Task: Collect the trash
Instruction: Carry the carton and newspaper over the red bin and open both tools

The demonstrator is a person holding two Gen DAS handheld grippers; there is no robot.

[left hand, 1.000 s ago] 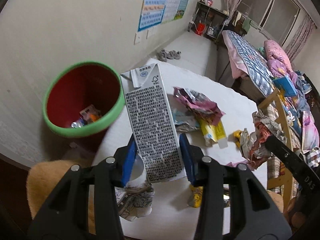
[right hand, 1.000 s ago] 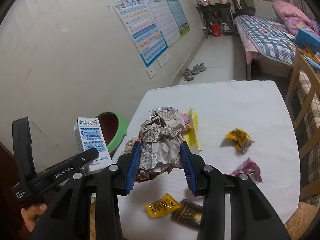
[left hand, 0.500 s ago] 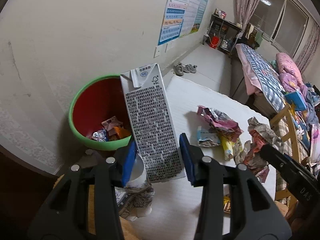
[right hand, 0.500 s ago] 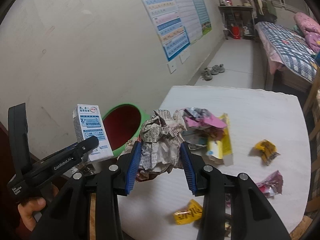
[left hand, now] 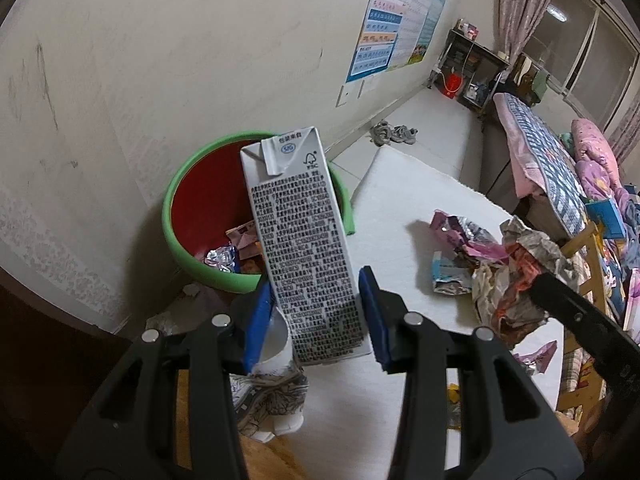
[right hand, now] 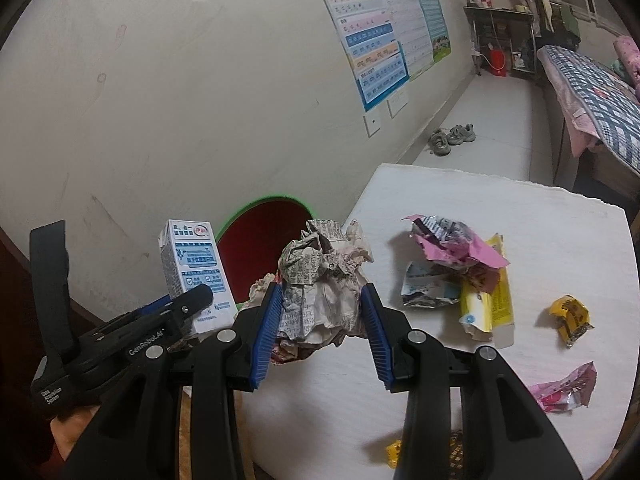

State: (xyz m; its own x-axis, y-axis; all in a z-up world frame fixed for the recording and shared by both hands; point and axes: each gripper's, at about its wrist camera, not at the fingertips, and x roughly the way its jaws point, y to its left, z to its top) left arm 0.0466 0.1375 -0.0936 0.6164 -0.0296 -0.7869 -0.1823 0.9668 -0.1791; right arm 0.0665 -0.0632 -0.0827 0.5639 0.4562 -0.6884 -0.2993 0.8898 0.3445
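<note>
My left tongs grasp the milk carton just before the green bin; my right tongs grasp crumpled newspaper. Next, I think, both go over the bin and let go.

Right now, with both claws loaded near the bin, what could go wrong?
The carton held in the left claw is not clearly over the bin, so it could drop outside. The right claw grips loose crumpled newspaper, which may shed.
</note>
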